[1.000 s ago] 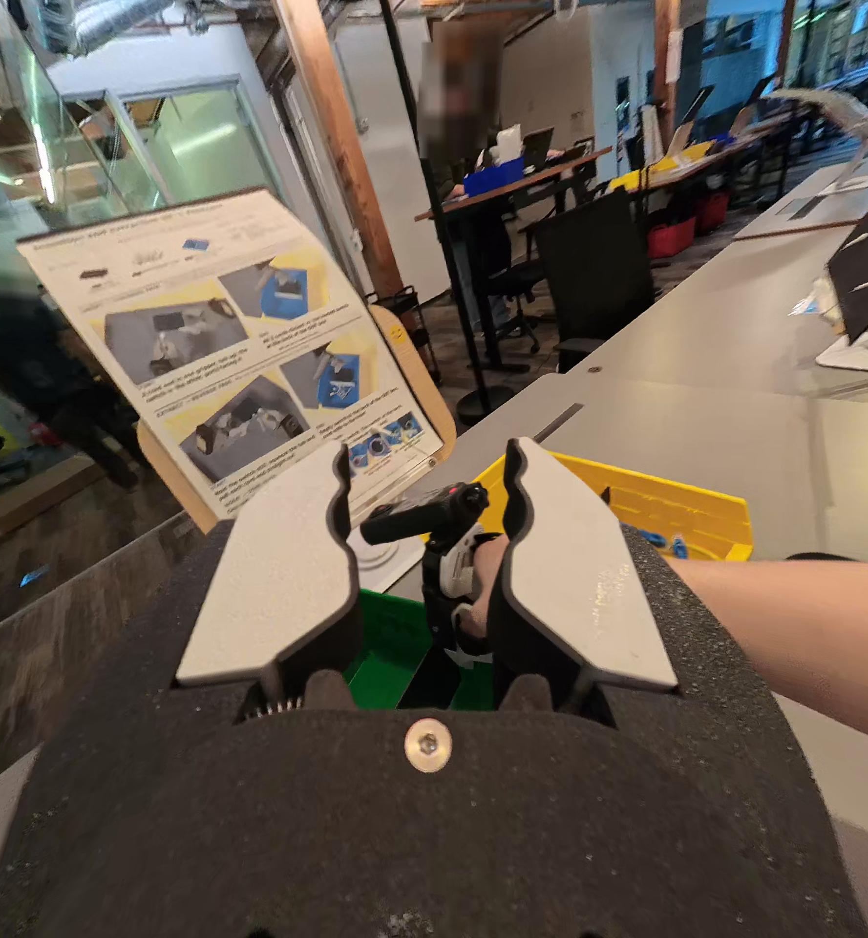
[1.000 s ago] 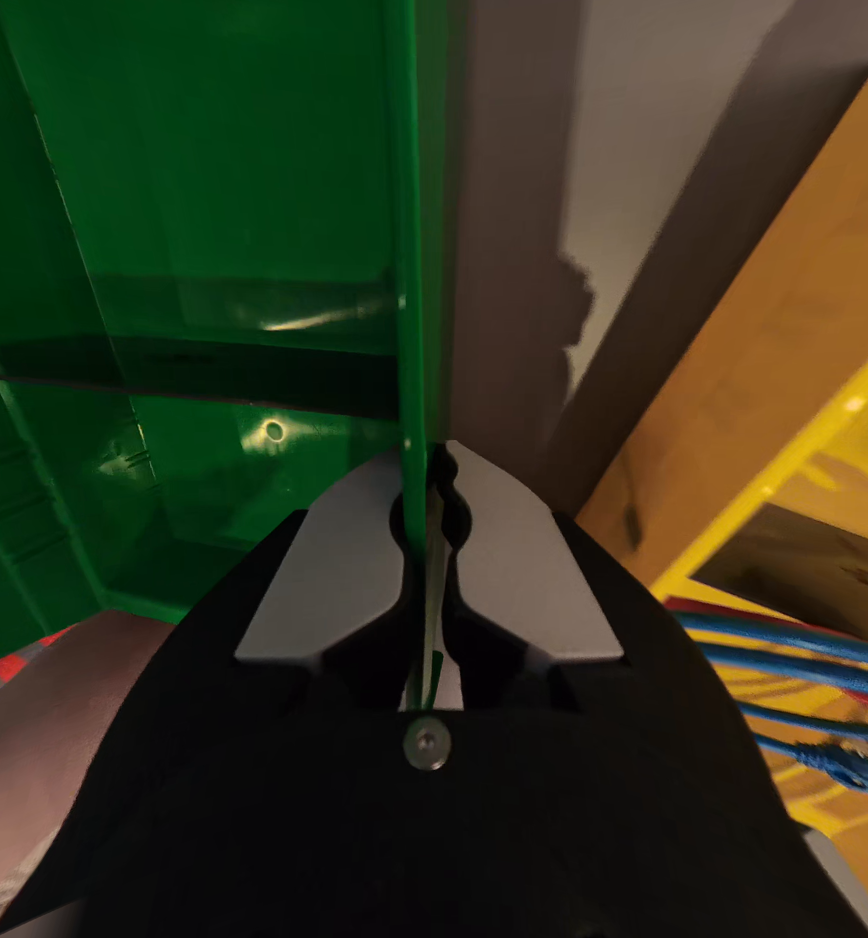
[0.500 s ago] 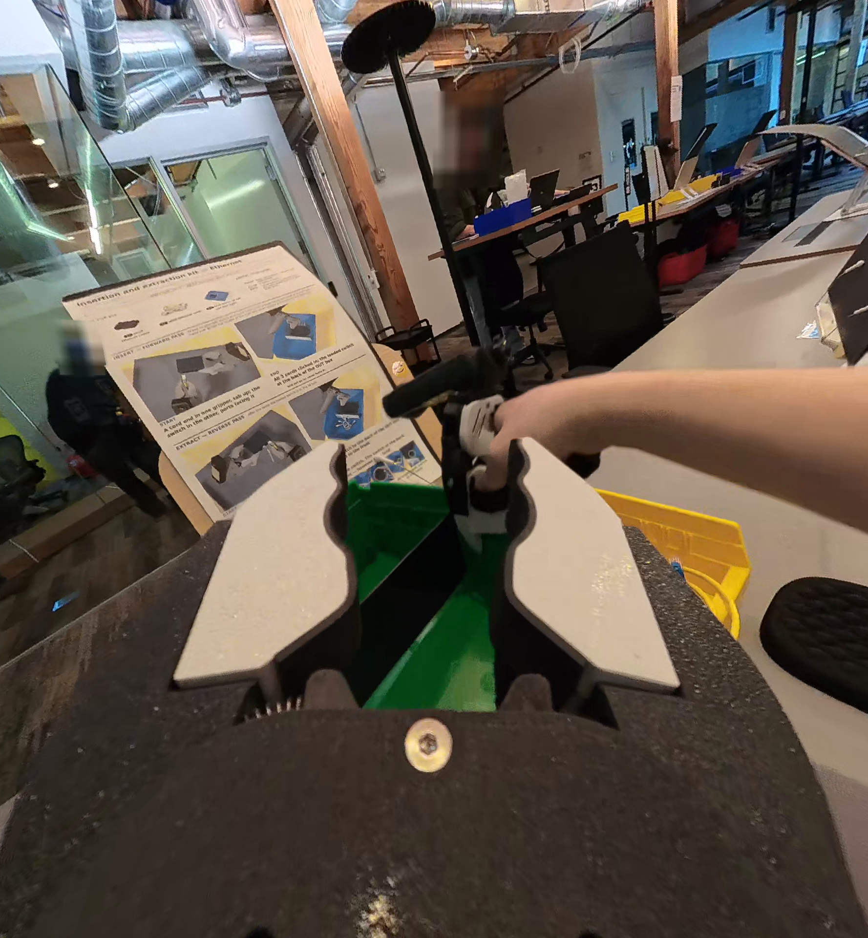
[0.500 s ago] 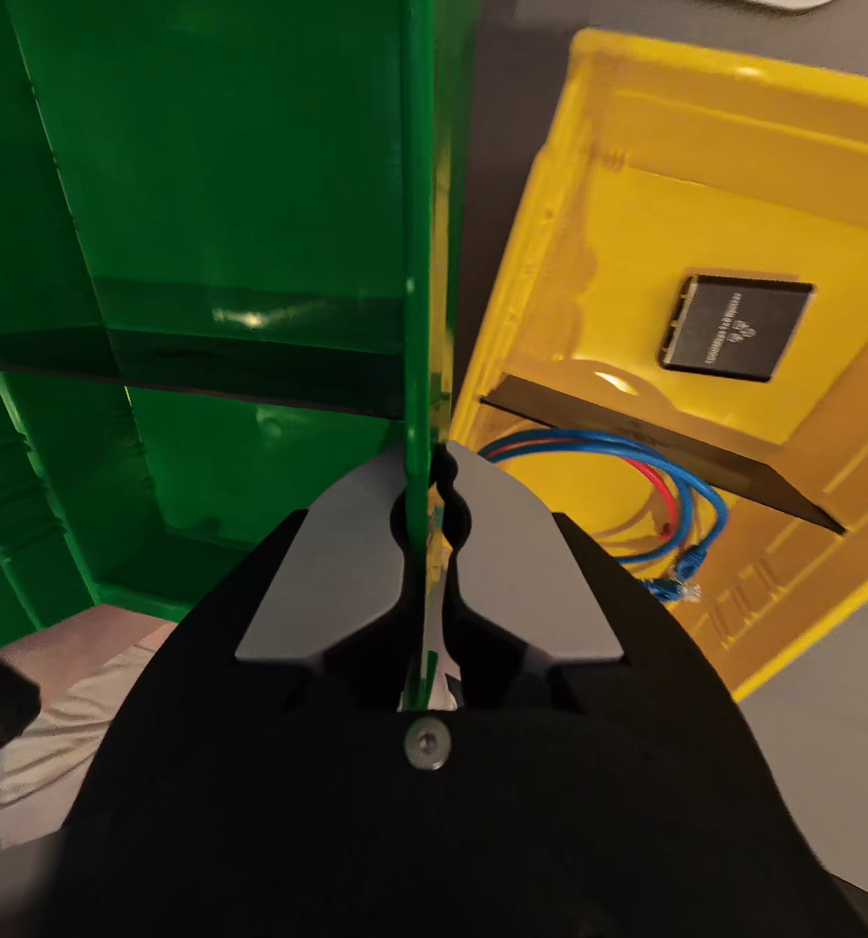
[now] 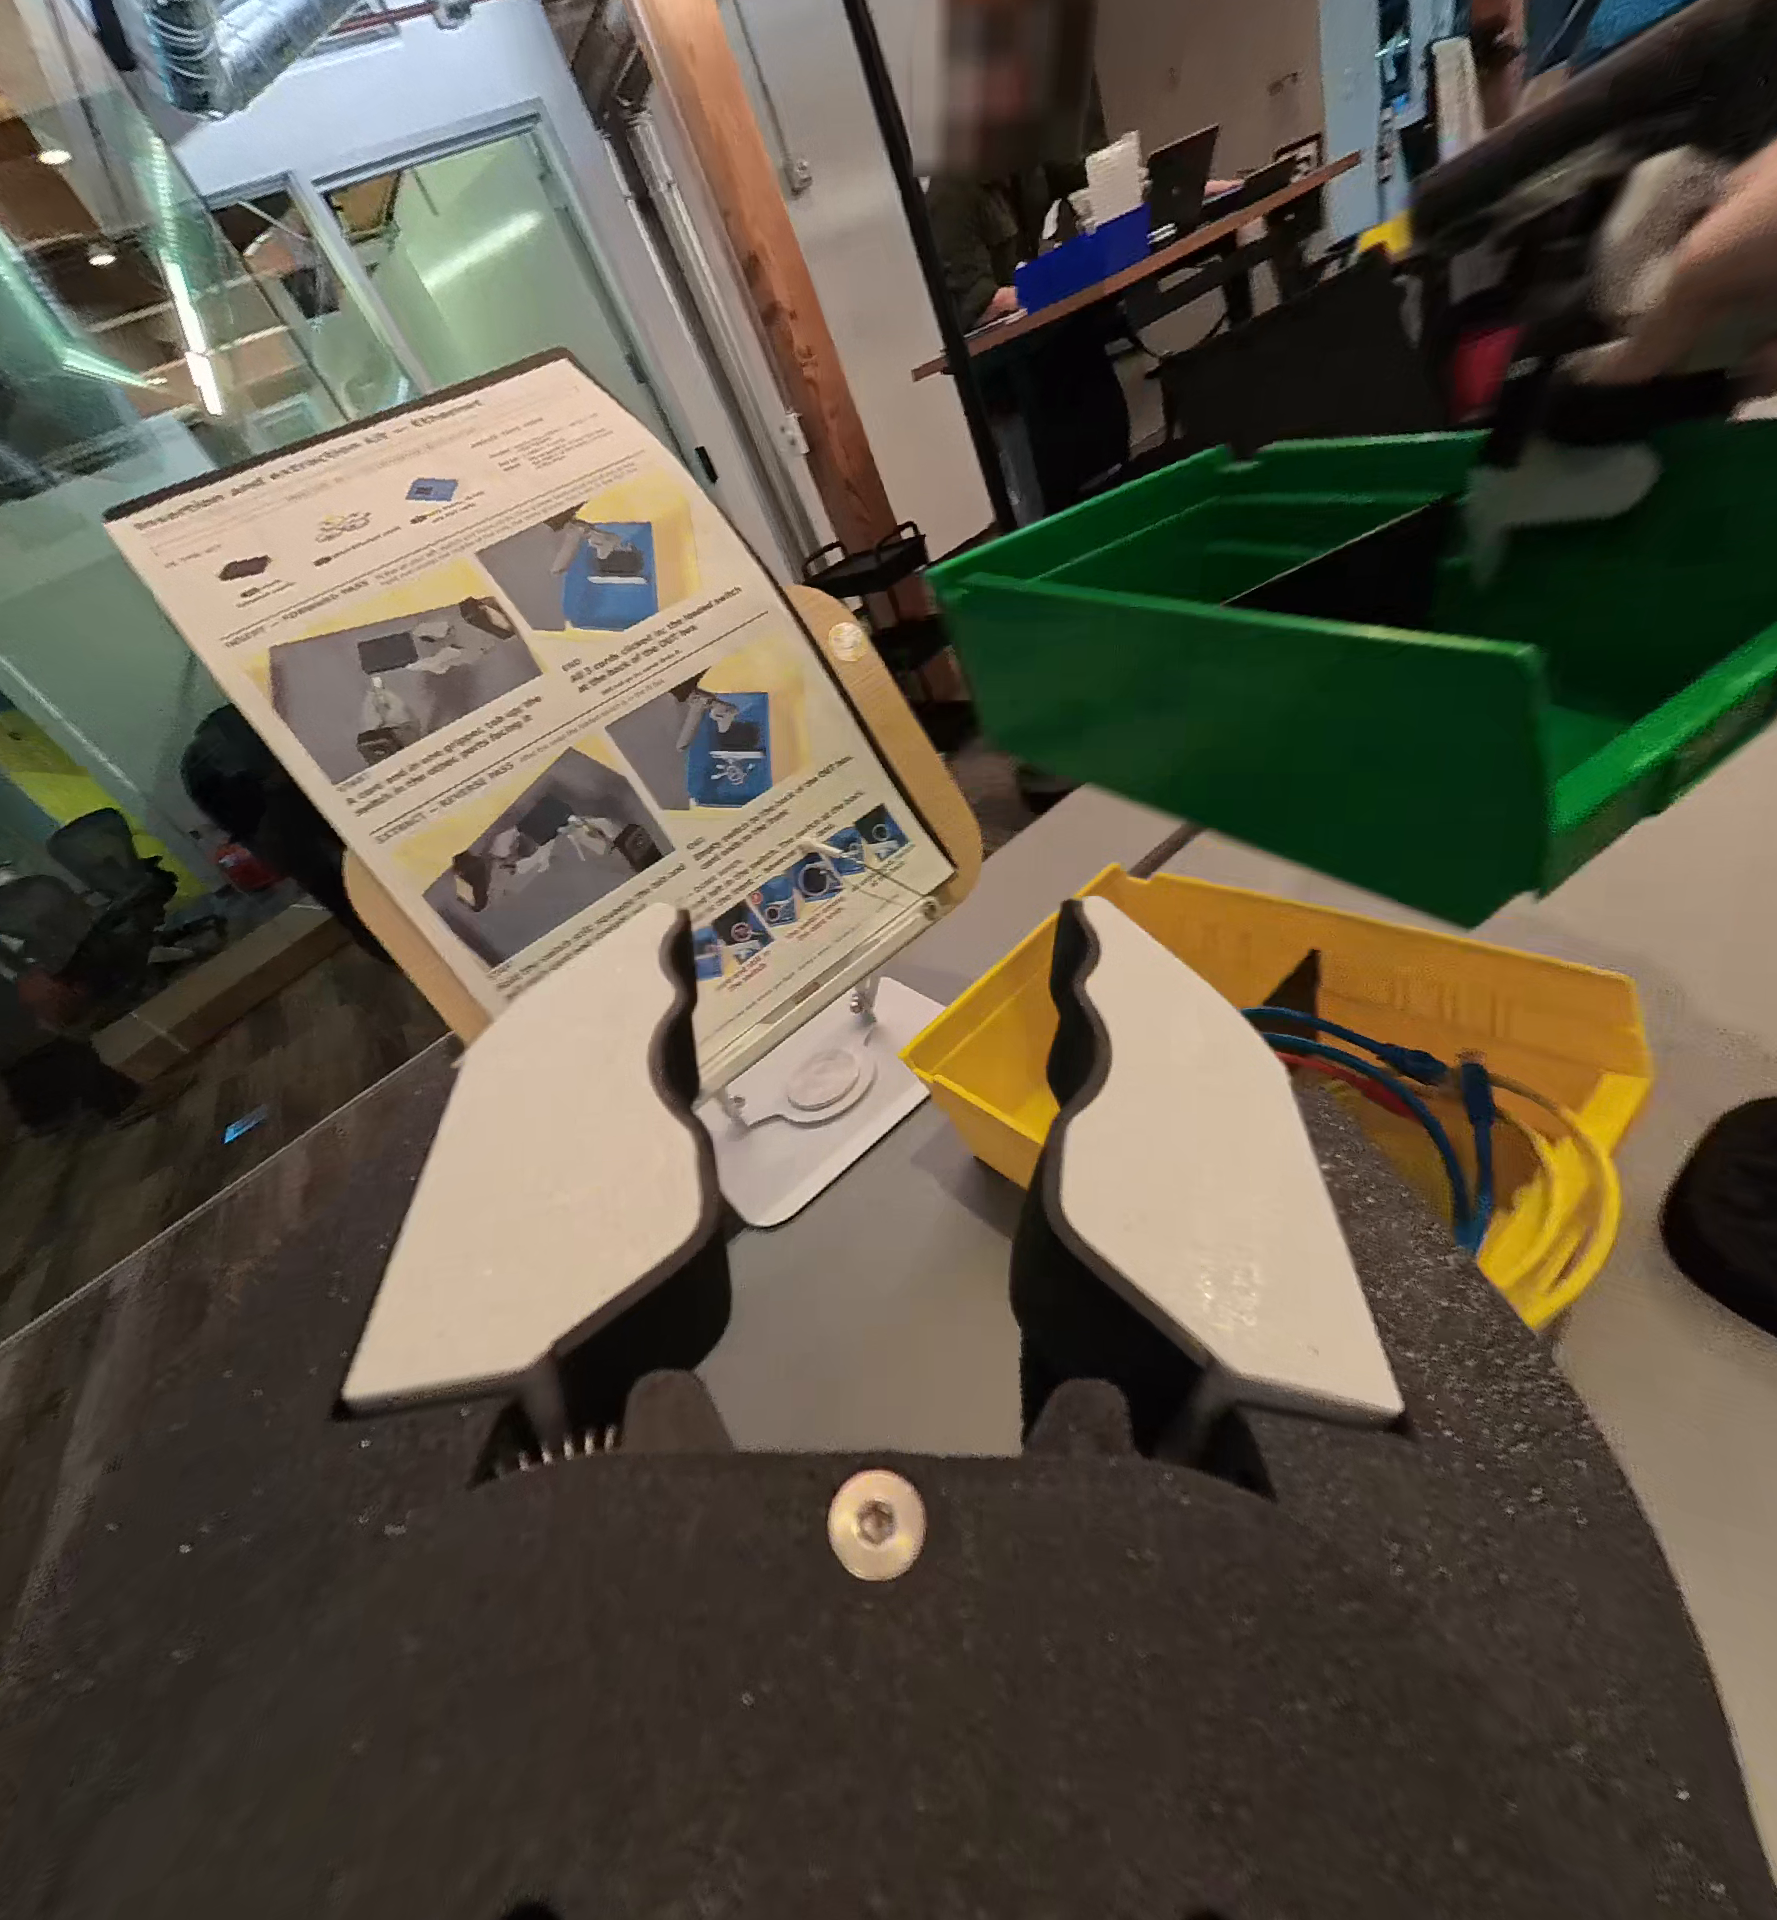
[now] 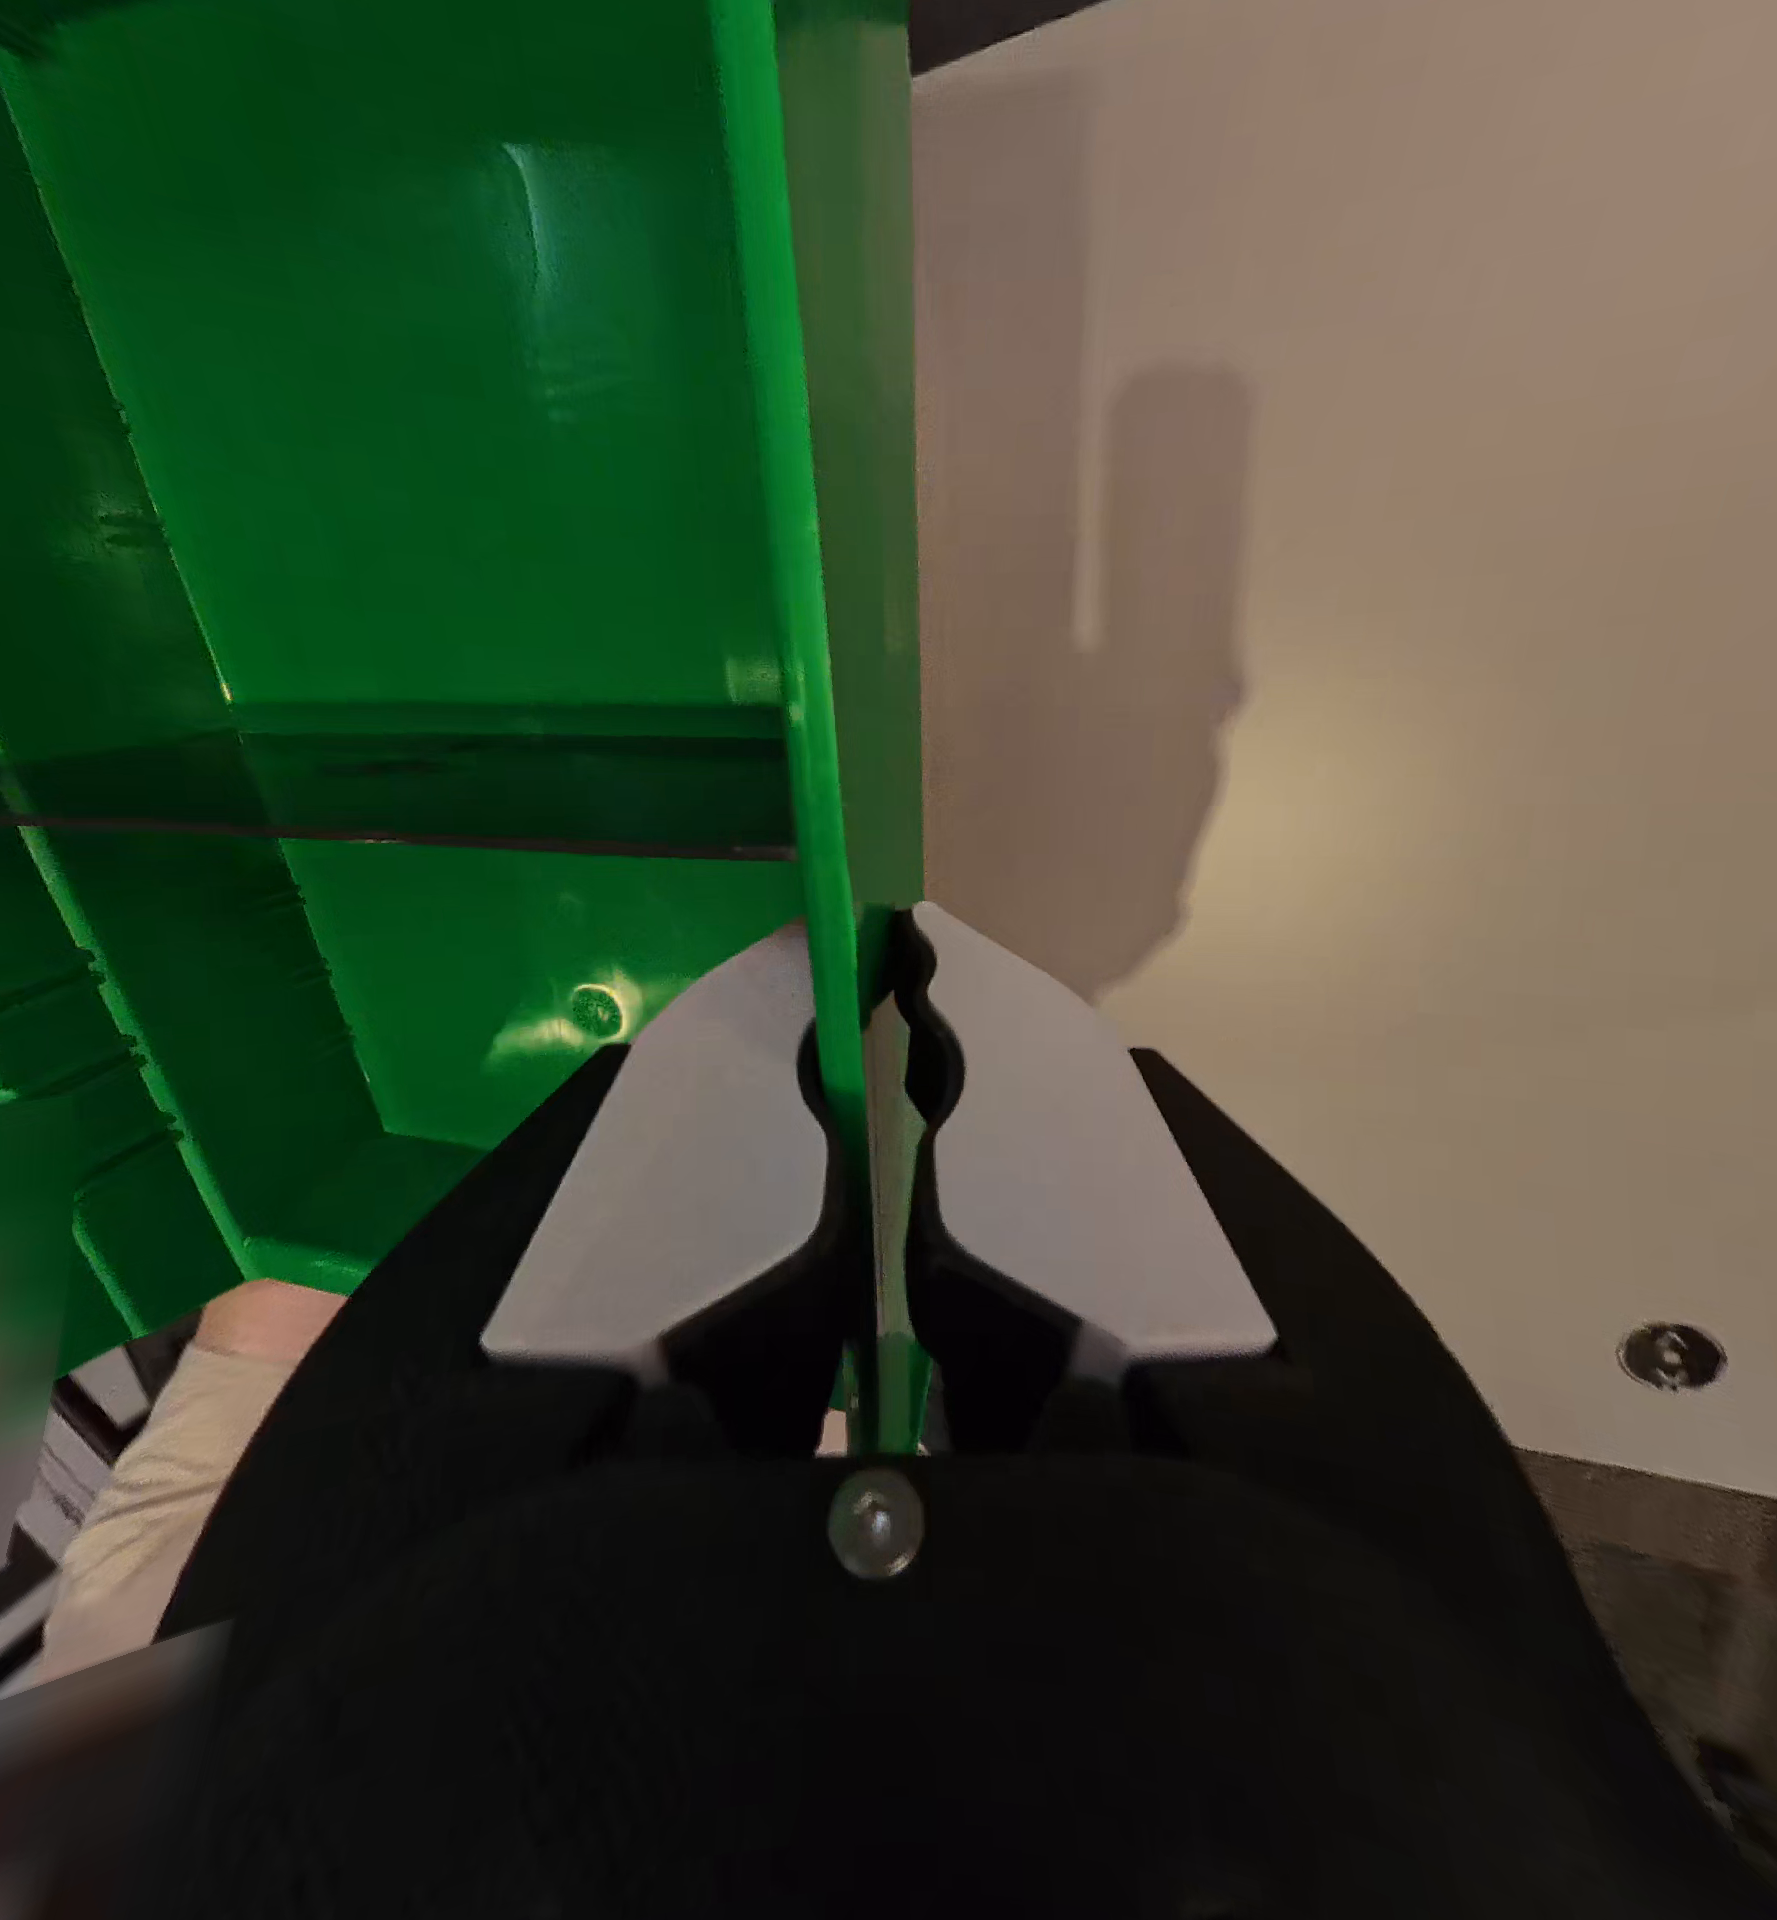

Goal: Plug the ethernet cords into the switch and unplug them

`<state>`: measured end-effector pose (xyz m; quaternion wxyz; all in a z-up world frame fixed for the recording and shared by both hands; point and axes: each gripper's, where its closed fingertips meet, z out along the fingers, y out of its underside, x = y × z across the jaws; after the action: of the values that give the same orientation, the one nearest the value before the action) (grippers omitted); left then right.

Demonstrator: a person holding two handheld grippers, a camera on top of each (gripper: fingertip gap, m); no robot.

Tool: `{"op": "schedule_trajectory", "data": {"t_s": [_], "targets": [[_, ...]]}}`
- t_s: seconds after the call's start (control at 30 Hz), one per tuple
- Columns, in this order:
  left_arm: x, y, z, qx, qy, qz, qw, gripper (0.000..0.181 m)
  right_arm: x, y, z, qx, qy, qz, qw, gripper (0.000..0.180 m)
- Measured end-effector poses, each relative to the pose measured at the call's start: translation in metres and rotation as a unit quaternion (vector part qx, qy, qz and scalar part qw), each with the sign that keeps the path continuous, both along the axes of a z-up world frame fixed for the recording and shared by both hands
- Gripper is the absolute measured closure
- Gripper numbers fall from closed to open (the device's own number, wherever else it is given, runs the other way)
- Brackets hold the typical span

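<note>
Gripping green bin point(image 6: 448, 468) wall: right hand-held gripper point(image 6: 868, 925).

Even indoor light fills the left wrist view, brightest on the glass partitions at 10 o'clock. The glossy green plastic bin point(image 5: 1310, 717) and the hand point(image 5: 1736, 260) at 2 o'clock smear with motion blur, and straight lines bow toward the edges. The right wrist view is dimmer and warmer: soft glare spots sit on the green bin's floor, a blurred shadow falls on the pale grey table point(image 6: 1435, 520) at 2 o'clock, and the corner at 7 o'clock is out of focus.
</note>
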<state>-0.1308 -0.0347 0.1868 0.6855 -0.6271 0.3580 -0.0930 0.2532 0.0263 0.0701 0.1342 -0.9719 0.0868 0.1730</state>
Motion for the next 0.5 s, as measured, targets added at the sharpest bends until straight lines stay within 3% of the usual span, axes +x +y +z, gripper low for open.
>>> {"op": "schedule_trajectory", "data": {"t_s": [0.2, 0.4, 0.5], "targets": [[-0.001, 0.011, -0.007, -0.005, 0.020, 0.018, 1.000, 0.119, 0.130, -0.042, -0.031, 0.013, -0.041, -0.137, 0.990, 0.173], [0.019, 0.048, -0.074, -0.168, 0.079, -0.032, 0.982, 0.129, 0.190, -0.079, -0.087, -0.020, -0.057, -0.186, 0.981, 0.172], [0.032, 0.071, -0.105, -0.195, 0.129, -0.042, 0.971, 0.133, 0.198, -0.087, -0.119, -0.034, -0.042, -0.181, 0.982, 0.173]]}}
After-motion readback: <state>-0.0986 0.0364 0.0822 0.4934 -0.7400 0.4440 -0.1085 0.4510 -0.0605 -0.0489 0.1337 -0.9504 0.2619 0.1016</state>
